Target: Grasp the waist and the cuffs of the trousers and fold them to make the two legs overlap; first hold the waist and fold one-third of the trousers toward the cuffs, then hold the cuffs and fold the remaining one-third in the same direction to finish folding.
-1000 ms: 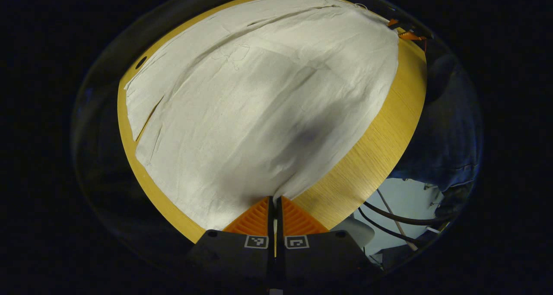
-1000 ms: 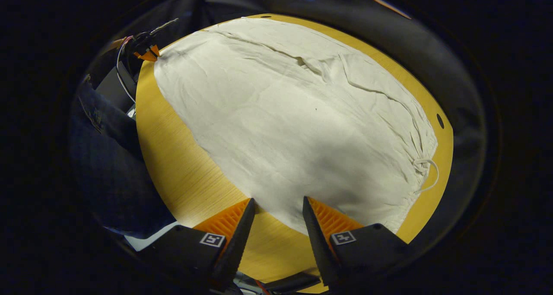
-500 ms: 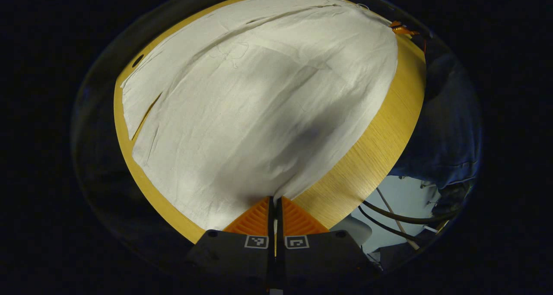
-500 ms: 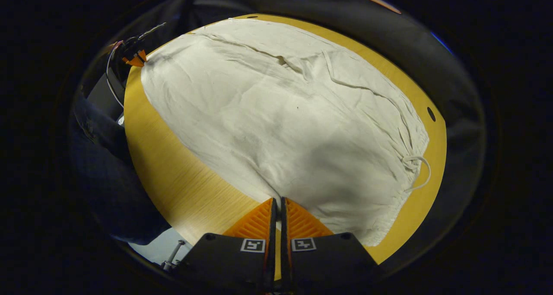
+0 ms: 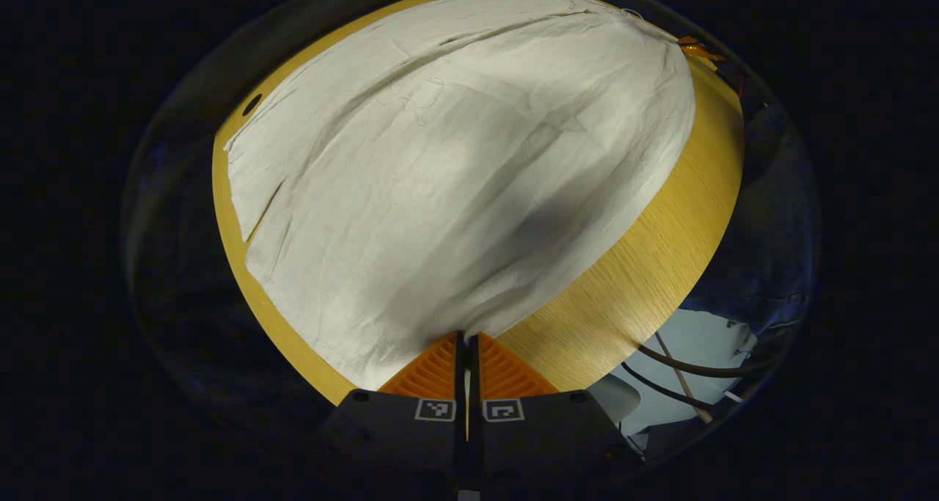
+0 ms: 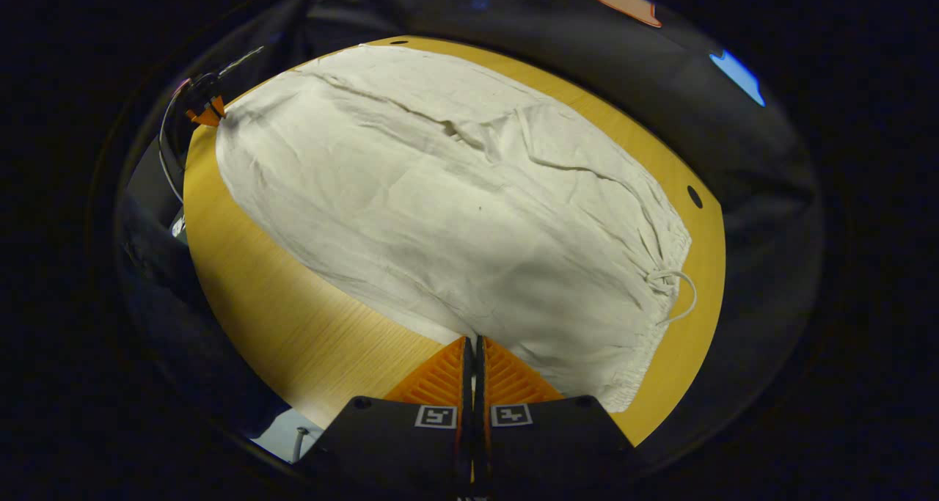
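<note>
No legible writing noted. The trousers [image 5: 455,163] lie spread flat on the wooden table [image 5: 645,266]. The left gripper [image 5: 467,337] pinches the cuff edge nearest it; the right gripper [image 6: 474,339] pinches the waist edge, near the drawstring [image 6: 678,295].

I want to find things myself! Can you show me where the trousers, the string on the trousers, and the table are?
trousers [image 6: 455,215]: right gripper view, on the middle of the spread cloth.
drawstring [image 6: 682,295]: right gripper view, on the loop hanging off the waist end.
table [image 5: 631,281]: left gripper view, on bare wood beside the cloth.
</note>
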{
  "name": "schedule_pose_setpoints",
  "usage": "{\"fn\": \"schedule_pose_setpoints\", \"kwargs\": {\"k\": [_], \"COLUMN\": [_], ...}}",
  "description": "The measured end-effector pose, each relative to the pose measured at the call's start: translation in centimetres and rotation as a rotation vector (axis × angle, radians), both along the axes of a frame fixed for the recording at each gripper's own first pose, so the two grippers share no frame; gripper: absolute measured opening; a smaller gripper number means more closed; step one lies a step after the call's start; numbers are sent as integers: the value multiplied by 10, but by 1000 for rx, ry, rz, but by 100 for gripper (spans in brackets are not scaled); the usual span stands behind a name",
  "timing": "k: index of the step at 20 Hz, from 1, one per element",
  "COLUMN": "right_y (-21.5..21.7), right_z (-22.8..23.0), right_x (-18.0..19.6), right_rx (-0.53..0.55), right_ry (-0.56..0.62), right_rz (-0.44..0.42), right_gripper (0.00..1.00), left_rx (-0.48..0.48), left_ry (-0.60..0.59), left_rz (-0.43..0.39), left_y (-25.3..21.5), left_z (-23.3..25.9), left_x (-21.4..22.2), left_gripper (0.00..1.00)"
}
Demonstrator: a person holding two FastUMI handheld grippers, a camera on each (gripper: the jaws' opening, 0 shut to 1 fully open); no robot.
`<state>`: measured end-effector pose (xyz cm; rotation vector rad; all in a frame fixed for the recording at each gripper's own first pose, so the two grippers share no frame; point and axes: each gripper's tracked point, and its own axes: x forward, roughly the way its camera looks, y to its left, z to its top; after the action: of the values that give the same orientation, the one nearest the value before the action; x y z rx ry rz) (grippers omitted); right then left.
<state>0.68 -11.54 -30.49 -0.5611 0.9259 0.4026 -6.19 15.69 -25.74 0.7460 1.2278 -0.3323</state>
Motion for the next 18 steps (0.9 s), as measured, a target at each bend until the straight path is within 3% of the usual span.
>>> {"fn": "schedule_pose_setpoints", "kwargs": {"k": [6,10,13,18], "right_y": [7,13,23,31], "right_z": [55,89,107,103], "right_x": [49,93,114,120], "right_rx": [86,86,127,127], "right_ry": [-185,-324,-373,-360], "right_rz": [-128,-182,-234,-225], "right_gripper": [2,2,2,0], "left_rx": [-24,35,-44,-133], "left_ry": [-292,-527,-586,-569], "left_rz": [133,207,275,255], "left_y": [8,24,14,-11], "left_z": [68,126,139,119], "left_x": [67,130,164,168], "left_gripper": [0,0,0,0]}}
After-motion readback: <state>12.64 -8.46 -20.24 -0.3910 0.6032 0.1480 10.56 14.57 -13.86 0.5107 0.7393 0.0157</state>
